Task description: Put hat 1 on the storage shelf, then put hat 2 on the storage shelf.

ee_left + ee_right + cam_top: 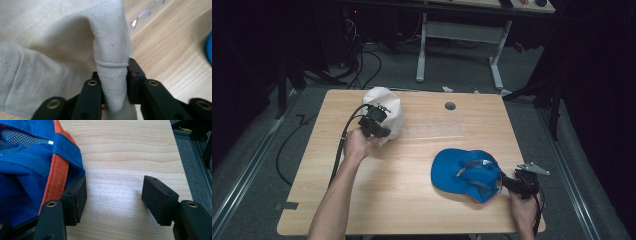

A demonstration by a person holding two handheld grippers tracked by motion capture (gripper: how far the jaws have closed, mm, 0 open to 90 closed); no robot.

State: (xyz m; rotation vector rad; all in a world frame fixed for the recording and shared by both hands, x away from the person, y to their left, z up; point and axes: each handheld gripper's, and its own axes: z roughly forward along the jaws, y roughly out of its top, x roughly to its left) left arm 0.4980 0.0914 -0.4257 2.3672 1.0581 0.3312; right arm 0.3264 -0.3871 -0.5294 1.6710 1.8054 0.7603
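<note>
White cloth bag sits at the surface's far left, its hem pinched in the left tool, while the right tool gapes empty beside the blue cap, not yet bagged.

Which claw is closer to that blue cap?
Right. The right claw sits open at the blue fabric cap edge; the left claw is across the table, shut on the white cloth bag.
</note>
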